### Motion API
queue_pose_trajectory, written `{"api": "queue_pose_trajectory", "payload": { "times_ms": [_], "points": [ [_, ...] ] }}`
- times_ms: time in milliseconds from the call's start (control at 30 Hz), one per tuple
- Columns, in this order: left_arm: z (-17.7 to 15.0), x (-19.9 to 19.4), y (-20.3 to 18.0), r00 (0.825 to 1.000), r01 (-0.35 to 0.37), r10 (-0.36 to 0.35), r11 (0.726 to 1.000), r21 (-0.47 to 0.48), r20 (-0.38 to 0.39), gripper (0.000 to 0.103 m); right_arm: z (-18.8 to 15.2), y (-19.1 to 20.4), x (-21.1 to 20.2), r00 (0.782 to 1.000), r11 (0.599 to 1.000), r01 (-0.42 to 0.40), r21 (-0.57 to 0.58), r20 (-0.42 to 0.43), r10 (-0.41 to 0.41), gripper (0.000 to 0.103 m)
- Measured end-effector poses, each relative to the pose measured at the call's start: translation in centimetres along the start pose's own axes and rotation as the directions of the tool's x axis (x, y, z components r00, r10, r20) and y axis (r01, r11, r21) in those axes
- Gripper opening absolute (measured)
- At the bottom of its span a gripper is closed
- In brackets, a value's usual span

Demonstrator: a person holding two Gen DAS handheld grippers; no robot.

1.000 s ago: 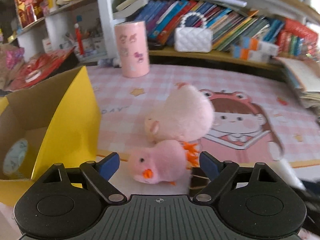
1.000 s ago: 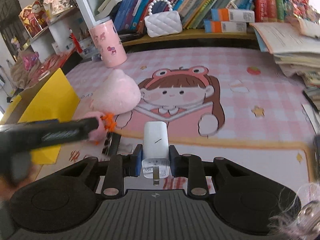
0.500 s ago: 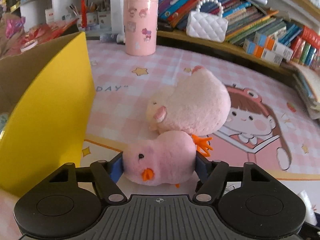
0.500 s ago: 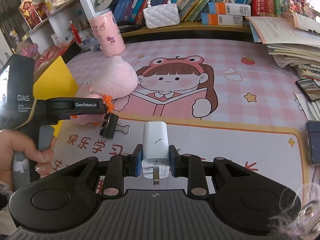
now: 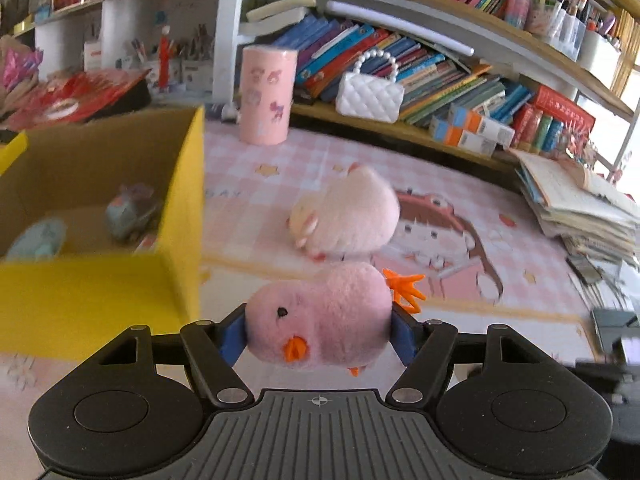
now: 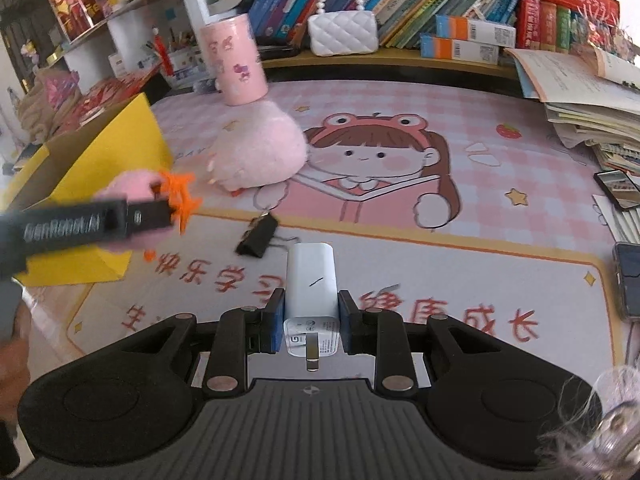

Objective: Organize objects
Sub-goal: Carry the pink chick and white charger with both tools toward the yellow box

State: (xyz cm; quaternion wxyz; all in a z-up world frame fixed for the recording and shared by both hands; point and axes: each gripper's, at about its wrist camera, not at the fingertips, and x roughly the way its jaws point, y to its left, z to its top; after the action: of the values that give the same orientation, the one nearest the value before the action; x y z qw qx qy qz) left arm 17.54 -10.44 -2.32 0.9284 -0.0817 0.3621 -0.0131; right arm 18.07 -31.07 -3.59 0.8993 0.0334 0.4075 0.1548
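My left gripper is shut on a small pink plush chick with an orange beak and orange feet, lifted off the mat. In the right wrist view the same chick hangs at the left beside the yellow box. A larger pink plush toy lies on the mat beyond it. The yellow cardboard box stands open at the left with small toys inside. My right gripper is shut on a white charger plug, its metal pin toward the camera.
A black binder clip lies on the pink cartoon mat. A pink cylinder tin and a white quilted handbag stand at the back below shelves of books. Stacked papers and phones crowd the right edge.
The left gripper closed on the small chick and lifted it away from the larger plush, toward the yellow box. The right gripper kept its hold on the charger and shifted slightly.
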Motion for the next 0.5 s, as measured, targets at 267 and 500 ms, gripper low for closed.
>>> {"api": "queue_pose_trajectory", "payload": {
  "times_ms": [267,500],
  "points": [
    [-2.1,-3.9,4.5,1.0,-0.01,0.011,1.0,-0.028,0.009,0.07,-0.5,5.6,-0.4,0.999,0.997,-0.036,-0.065,0.0,0.036,0.025],
    [-3.5,-7.2,9.6,0.998,-0.058,0.061,0.995,-0.087,0.033,0.07,-1.4,12.0,-0.6,0.997,0.984,-0.083,-0.157,-0.014,0.082,0.025]
  ]
}}
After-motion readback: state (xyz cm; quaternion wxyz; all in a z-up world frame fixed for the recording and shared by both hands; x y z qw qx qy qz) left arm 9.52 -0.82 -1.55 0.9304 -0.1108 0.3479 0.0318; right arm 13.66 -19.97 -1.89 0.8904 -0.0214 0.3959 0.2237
